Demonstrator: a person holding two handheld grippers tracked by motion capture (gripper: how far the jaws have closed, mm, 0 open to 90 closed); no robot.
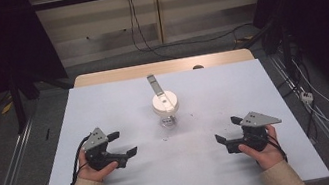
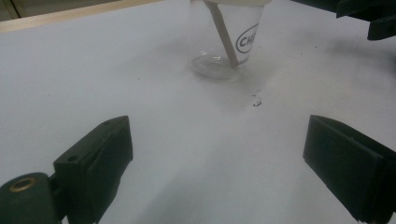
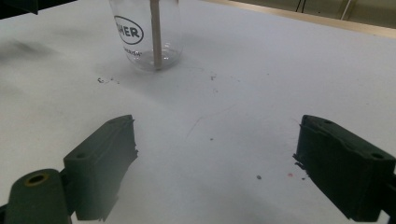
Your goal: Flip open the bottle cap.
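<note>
Looked clear and glossy, the plastic cup, with a dark printed logo and a pale, matt wooden stick leaning inside. Appeared matt and smooth, the white table sheet, flecked with small dark specks, over a bare wooden edge. Seemed dull black plastic, both the left gripper and right gripper, topped with grey matt plates.

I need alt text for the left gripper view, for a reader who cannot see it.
A clear plastic cup with a wooden stick inside stands on a white table, ahead of the left gripper. Its two black jaws stand wide apart with nothing between them.
</note>
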